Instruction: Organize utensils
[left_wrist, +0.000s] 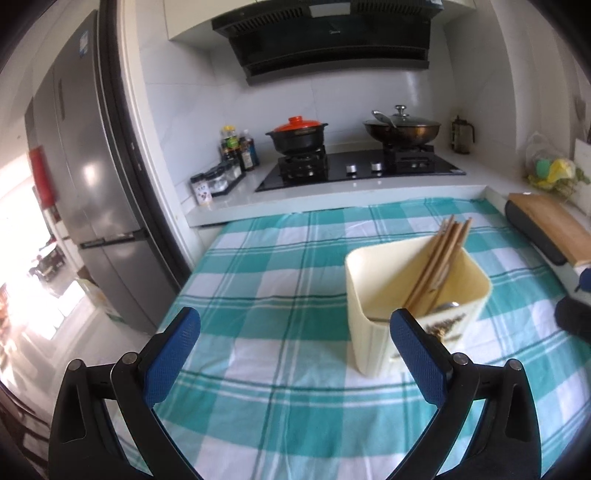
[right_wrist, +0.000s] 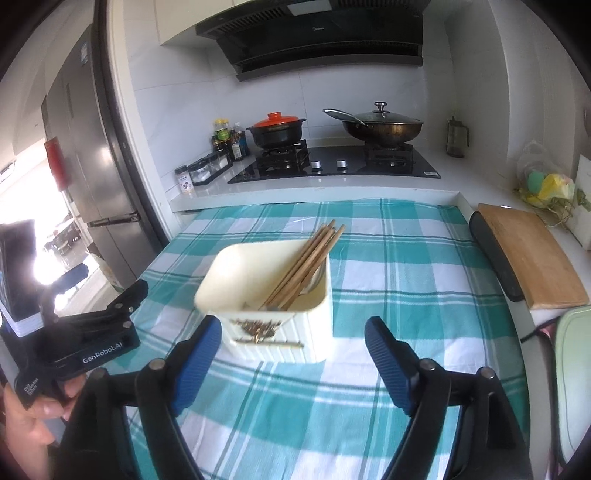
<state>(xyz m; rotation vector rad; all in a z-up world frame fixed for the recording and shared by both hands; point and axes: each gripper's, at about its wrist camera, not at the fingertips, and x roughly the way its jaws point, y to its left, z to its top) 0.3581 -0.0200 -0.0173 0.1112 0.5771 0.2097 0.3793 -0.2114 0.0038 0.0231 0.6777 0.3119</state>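
A cream square utensil holder (left_wrist: 376, 295) (right_wrist: 317, 321) stands on the teal checked tablecloth (left_wrist: 266, 280) (right_wrist: 406, 266). Several wooden chopsticks (left_wrist: 443, 254) (right_wrist: 310, 262) lean inside it, and a metal utensil (left_wrist: 445, 305) (right_wrist: 317, 273) lies among them. My left gripper (left_wrist: 295, 332) is open and empty, with the holder just ahead of its right finger. My right gripper (right_wrist: 293, 339) is open and empty, just short of the holder's front face. The left gripper's side (right_wrist: 122, 306) shows at the left of the right wrist view, held in a hand.
A wooden cutting board (left_wrist: 554, 229) (right_wrist: 532, 258) lies on a dark stand at the table's right edge. Behind the table a counter holds a hob with a red-lidded pot (right_wrist: 277, 129), a wok (right_wrist: 384, 125) and seasoning bottles (right_wrist: 225, 140). A fridge (left_wrist: 92, 184) stands at the left.
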